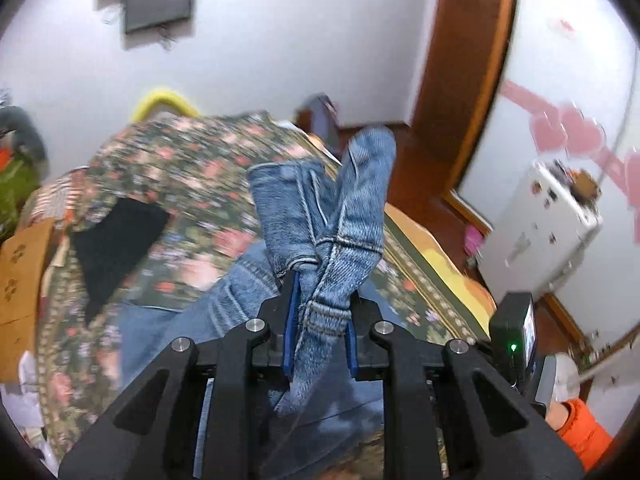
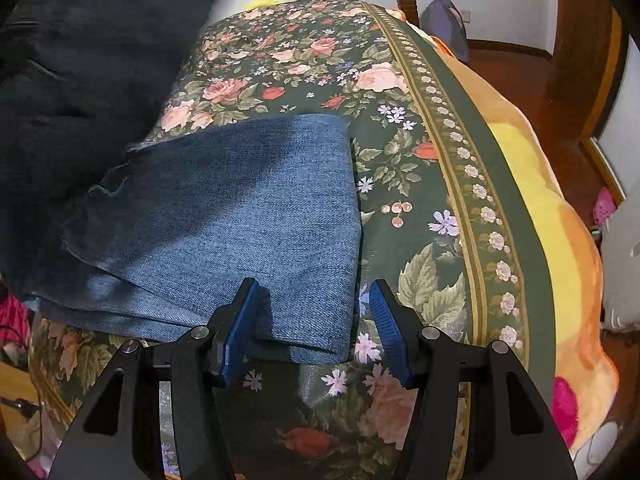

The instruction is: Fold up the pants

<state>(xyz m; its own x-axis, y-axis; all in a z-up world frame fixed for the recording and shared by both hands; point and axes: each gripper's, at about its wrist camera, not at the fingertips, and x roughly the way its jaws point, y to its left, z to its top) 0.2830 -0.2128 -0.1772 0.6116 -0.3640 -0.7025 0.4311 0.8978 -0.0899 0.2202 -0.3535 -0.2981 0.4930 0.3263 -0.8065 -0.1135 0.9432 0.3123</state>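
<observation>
Firmly between left hand-held gripper (image 1: pixel 318 320) pads: pants (image 1: pixel 324 216)

The left gripper (image 1: pixel 318 320) points steeply down, its black fingers drawn close together, the blue pads (image 1: pixel 289 328) pressing from both sides on a bunched fold of the jeans (image 1: pixel 320 216) that rises ahead of the tips. To its right, a hand (image 1: pixel 558 414) in an orange sleeve (image 1: pixel 586 436) shows beside the other tool. The right gripper (image 2: pixel 314 320) also tilts down, jaws standing apart, pads clear of the denim; only the left pad (image 2: pixel 240 328) overlaps the cloth's edge.
</observation>
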